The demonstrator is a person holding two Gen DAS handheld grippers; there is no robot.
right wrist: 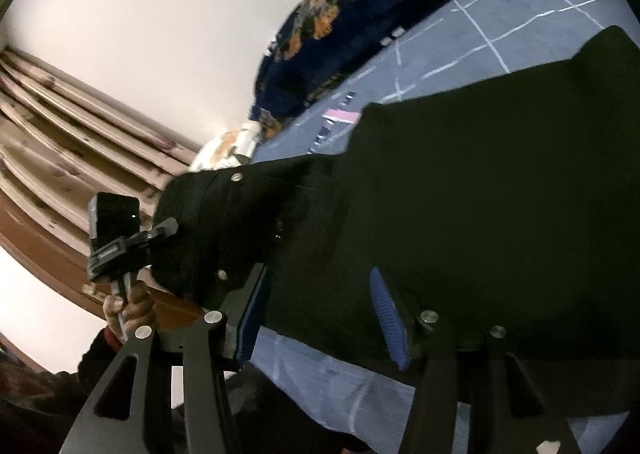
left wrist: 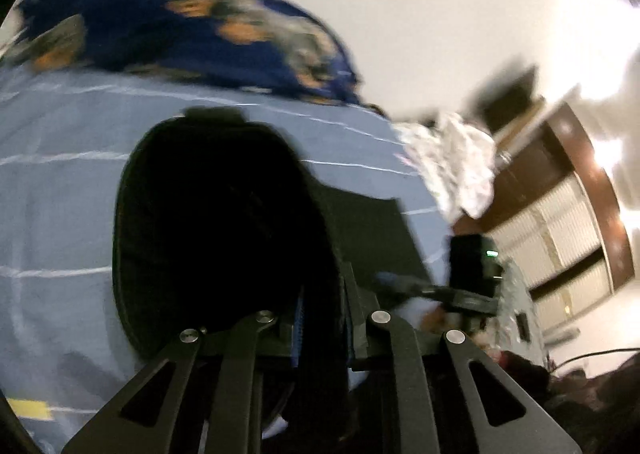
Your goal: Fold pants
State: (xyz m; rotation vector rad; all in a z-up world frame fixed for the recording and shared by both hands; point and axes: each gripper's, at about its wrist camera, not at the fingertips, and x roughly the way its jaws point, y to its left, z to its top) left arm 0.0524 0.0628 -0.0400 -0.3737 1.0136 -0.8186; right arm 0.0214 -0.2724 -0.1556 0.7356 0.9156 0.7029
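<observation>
I see the black pants (right wrist: 460,214) spread across the blue gridded bedsheet (left wrist: 60,194); the waistband end, with its metal buttons (right wrist: 237,177), is lifted off the sheet; fabric bunches dark.

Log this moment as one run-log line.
left gripper shut on black pants | right gripper open around pants | blue bedsheet beneath

The pants (right wrist: 460,194) lie spread on the bed sheet (right wrist: 520,6), their waistband end toward nine o'clock in the right wrist view. A blanket (right wrist: 360,6) is heaped on the sheet beyond them, at twelve o'clock. The right claw (right wrist: 320,318) straddles the near edge of the pants. In the left wrist view the left claw (left wrist: 320,318) pinches a lifted fold of pants, the blanket (left wrist: 180,22) behind at eleven o'clock, crumpled cloth (left wrist: 452,162) at two o'clock.
</observation>
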